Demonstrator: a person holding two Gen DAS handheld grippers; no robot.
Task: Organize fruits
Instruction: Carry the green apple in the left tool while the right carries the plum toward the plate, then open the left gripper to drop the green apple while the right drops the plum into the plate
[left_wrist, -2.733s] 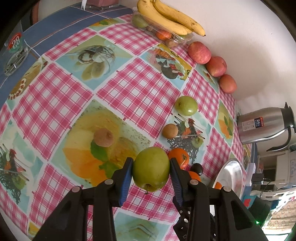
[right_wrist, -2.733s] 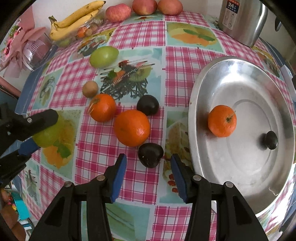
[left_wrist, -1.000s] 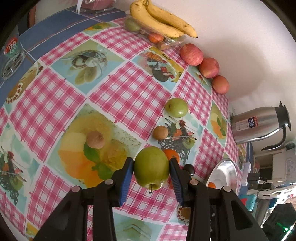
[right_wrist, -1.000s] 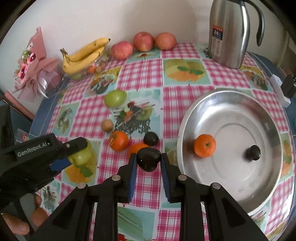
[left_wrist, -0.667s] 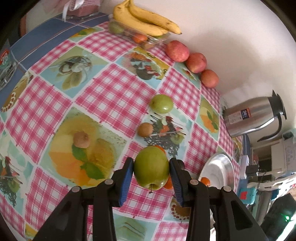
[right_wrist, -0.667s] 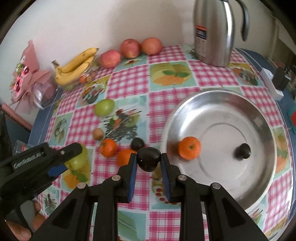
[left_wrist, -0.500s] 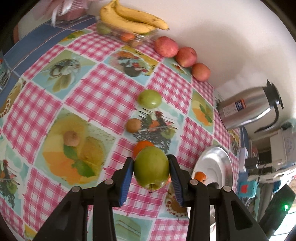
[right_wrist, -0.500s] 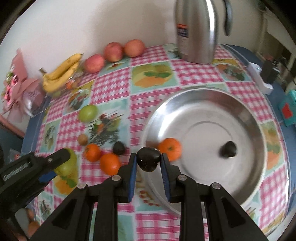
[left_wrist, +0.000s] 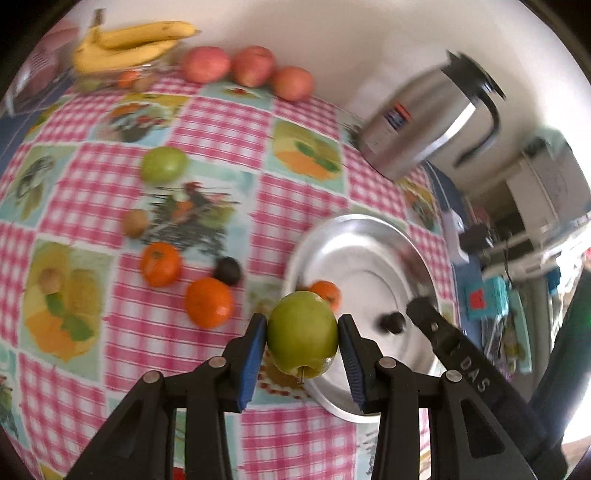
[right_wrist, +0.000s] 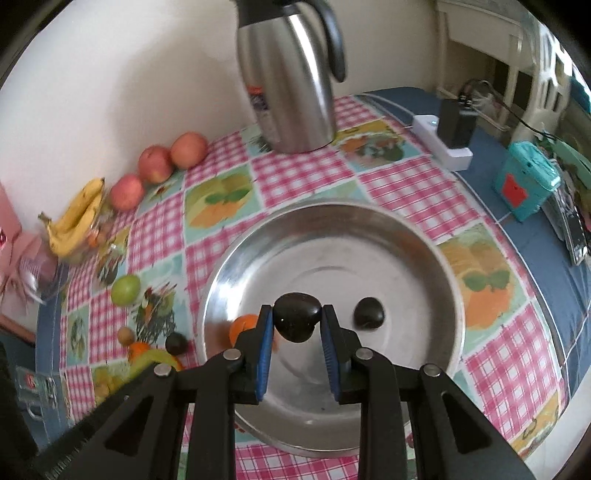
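The left gripper (left_wrist: 302, 341) is clenched on a green apple (left_wrist: 302, 339), its blue fingers (left_wrist: 252, 360) pressing the two flanks, stem end hanging down toward the camera. The right gripper (right_wrist: 297, 325) grasps a dark plum (right_wrist: 297, 321) the same way, pinched across its widest part.

In the left wrist view the apple hangs over the near rim of the steel bowl (left_wrist: 413, 243), at about 7 o'clock of the bowl. In the right wrist view the plum hangs above the bowl's middle. Already lying in the bowl are an orange (right_wrist: 242, 325) at 9 o'clock and a second dark plum (right_wrist: 368, 314) just right of centre.

The apple looks firm, smooth and fairly heavy; a grip across its middle suits it, though the waxy skin could slip if the hold slackens. The plum is probably softer and lighter and would bruise under a hard squeeze or a drop onto metal, so both want lowering close to the bowl floor before release.

On the table (left_wrist: 221, 125) outside the bowl lie two more oranges (left_wrist: 160, 264), another dark plum (left_wrist: 228, 270), a second green apple (left_wrist: 164, 165), small brown fruits (left_wrist: 135, 223), red apples (left_wrist: 253, 64) and bananas (left_wrist: 133, 40) at 11 o'clock. A steel jug (right_wrist: 291, 77) stands at 12 o'clock of the bowl.
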